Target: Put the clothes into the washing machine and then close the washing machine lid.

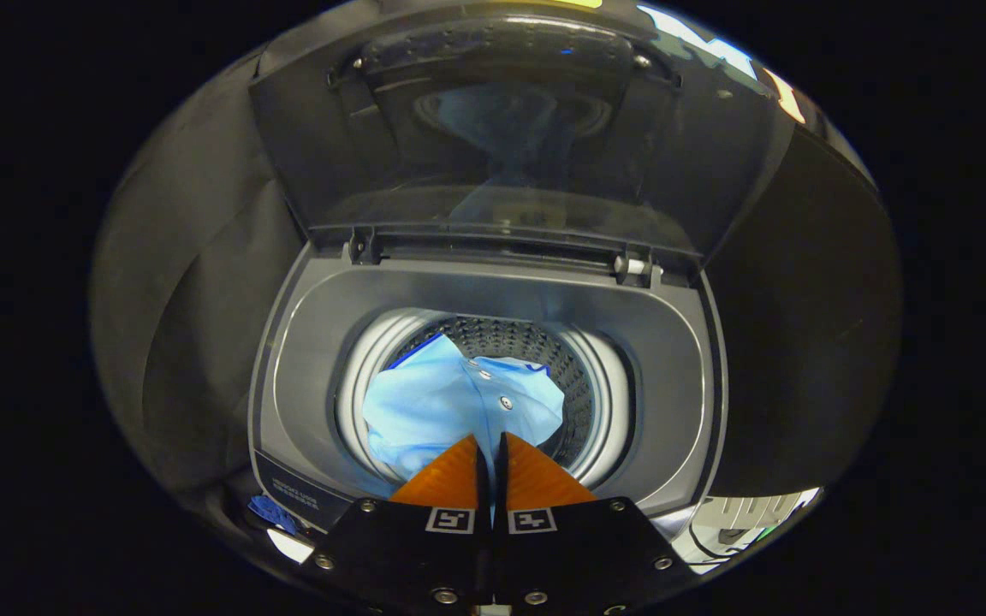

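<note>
My tongs (491, 447) point forward and downward, the two fingers (450, 479) drawn together so that only a thin slit stays between them. A narrow fold of light blue shirt (450, 402) is pinched at their tips, and both fingers press on it.

A staged laundry corner inside a dark cloth-walled booth: a grey top-loading washing machine (484, 291) stands open, its tinted glass lid (501, 128) raised over a perforated steel drum (544, 346).
</note>
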